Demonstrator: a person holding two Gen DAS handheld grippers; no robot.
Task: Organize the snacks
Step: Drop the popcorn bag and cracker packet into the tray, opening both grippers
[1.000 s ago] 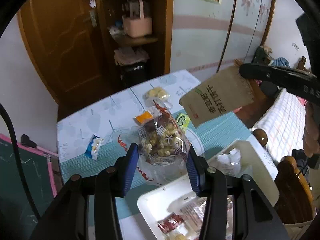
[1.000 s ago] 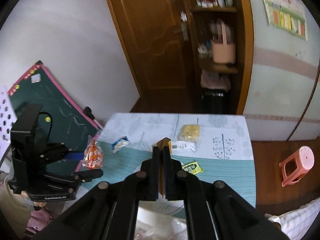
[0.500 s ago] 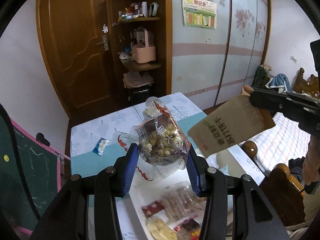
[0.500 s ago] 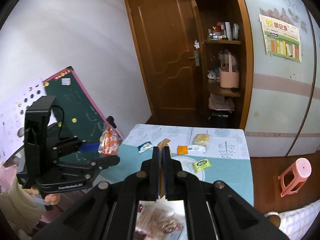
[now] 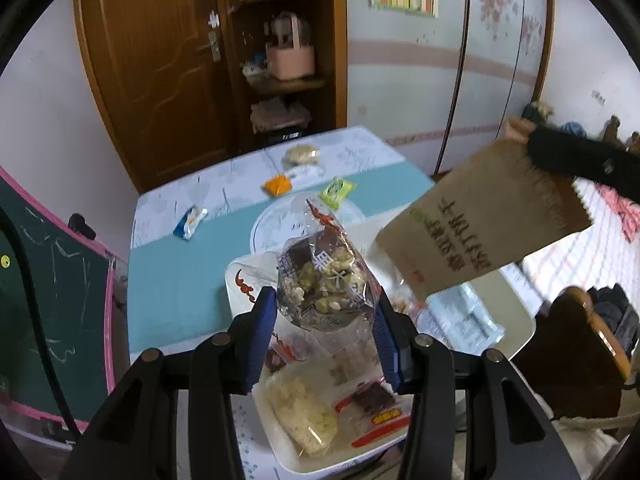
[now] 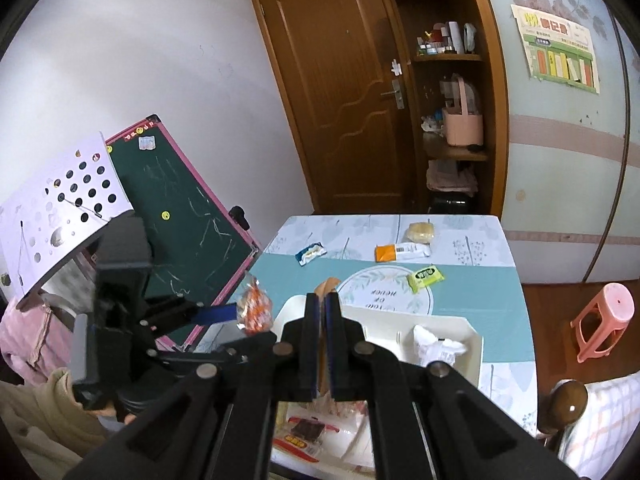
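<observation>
two grippers, left gripper (image 5: 325, 322), right gripper (image 6: 323, 342), two held packets

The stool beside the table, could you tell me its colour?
Pink stool, clearest in the right wrist view.

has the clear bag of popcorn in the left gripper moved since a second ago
Yes. The clear popcorn bag, clamped in the left gripper, was over the teal table mat; now it hangs above the white tray.

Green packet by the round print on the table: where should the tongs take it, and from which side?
From above, across its short width. The green packet lies flat and apart from the orange packet, with bare cloth along both long edges.
</observation>
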